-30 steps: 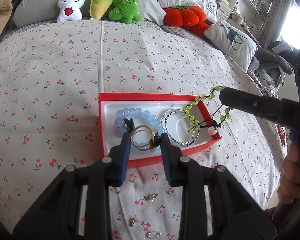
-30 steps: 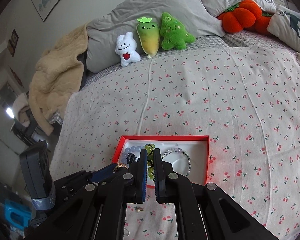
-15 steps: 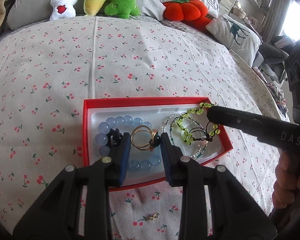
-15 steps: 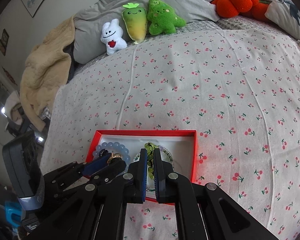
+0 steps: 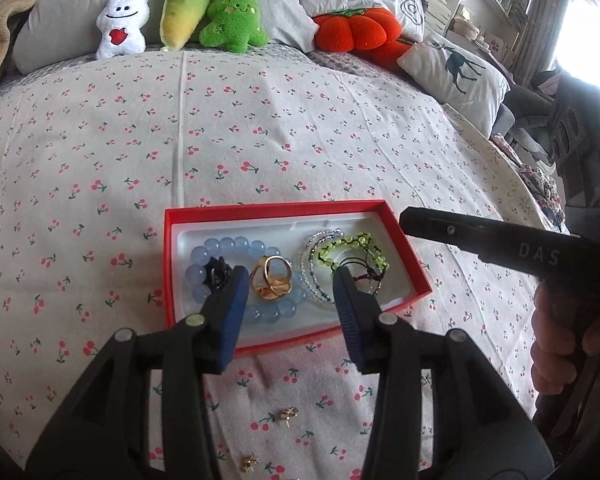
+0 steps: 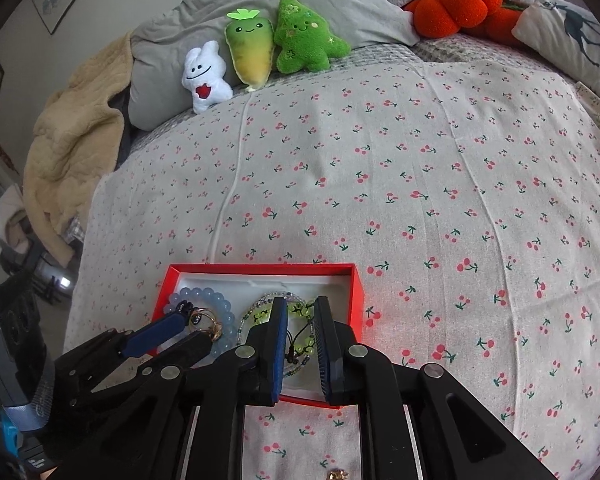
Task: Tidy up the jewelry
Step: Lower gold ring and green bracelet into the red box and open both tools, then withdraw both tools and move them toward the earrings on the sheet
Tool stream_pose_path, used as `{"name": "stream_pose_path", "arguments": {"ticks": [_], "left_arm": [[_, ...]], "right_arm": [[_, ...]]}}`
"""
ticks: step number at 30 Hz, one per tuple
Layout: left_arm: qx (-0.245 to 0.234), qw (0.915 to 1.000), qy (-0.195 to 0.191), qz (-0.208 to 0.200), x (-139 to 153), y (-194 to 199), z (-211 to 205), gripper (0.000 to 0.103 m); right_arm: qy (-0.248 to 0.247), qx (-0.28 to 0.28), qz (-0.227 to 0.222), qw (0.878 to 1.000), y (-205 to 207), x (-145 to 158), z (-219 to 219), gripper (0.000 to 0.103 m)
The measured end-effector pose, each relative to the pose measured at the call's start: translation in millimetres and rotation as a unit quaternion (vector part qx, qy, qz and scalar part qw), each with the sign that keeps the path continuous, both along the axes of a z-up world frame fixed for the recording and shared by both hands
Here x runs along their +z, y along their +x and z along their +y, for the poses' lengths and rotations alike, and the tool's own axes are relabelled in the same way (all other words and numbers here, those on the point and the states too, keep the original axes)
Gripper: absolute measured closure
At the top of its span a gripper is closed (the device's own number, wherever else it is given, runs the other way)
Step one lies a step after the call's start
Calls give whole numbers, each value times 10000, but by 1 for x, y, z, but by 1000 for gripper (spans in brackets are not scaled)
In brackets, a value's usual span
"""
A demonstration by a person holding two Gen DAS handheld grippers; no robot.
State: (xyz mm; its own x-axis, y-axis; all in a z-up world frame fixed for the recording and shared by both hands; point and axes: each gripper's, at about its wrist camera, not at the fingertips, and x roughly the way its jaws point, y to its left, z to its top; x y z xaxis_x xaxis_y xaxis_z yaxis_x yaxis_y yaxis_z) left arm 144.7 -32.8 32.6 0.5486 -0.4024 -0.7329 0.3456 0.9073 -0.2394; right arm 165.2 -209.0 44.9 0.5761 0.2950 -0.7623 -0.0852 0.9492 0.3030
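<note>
Gold rings (image 5: 272,280): two linked gold bands lie in the red box, resting on the blue bead bracelet, free of both blue pads.
Blue bead bracelet (image 5: 204,256): a loop of pale blue beads at the left end of the box, with a small black piece (image 5: 217,272) on it.
Green bead bracelet (image 5: 354,250): lies at the right end of the box with its dark cord, on top of a clear beaded bracelet (image 5: 312,246).
Red box (image 5: 268,210): a shallow red tray with a white liner, on the cherry-print bedspread (image 5: 260,120).
Left gripper (image 5: 288,292): jaws have just been opening and stand apart on either side of the rings, touching neither.
Right gripper (image 6: 302,336): jaws have just been opening to a narrow gap above the green beads; the cord shows between the pads, which do not press it.
Hand (image 5: 556,348): fingers wrap the right tool's handle at the frame's right edge.
Loose pieces: two small gold earrings (image 5: 286,414) lie on the bedspread in front of the box.
Background: plush toys (image 5: 228,20) and an orange pumpkin cushion (image 5: 356,32) line the grey pillows.
</note>
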Motion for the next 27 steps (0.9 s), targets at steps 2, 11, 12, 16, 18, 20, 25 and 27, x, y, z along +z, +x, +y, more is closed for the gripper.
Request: {"name": "stream_pose_path", "arguments": {"ticks": [2, 11, 12, 16, 18, 20, 25, 27], "left_arm": [[19, 10000, 25, -29, 5, -8, 3, 48], [519, 9971, 476, 295, 1, -47, 25, 21], [599, 9958, 555, 408, -3, -51, 28, 20], [738, 9907, 791, 830, -22, -68, 37, 20], [743, 9888, 874, 960, -29, -77, 42, 20], [752, 9877, 921, 1018, -35, -86, 49, 20], [622, 9888, 882, 1027, -42, -109, 59, 20], [524, 9902, 839, 988, -45, -118, 61, 20]], "right_arm": [[-63, -30, 18, 10000, -5, 3, -3, 89], [-283, -90, 126, 9995, -41, 7, -17, 86], [-315, -88, 171, 9993, -46, 5, -18, 83], [-453, -20, 377, 9983, -64, -7, -19, 35], [-494, 37, 385, 9980, -75, -11, -20, 31], [-603, 110, 496, 9969, -83, -17, -20, 31], [-815, 221, 732, 9937, -104, -39, -25, 30], [-958, 214, 757, 9923, -110, -46, -27, 29]]}}
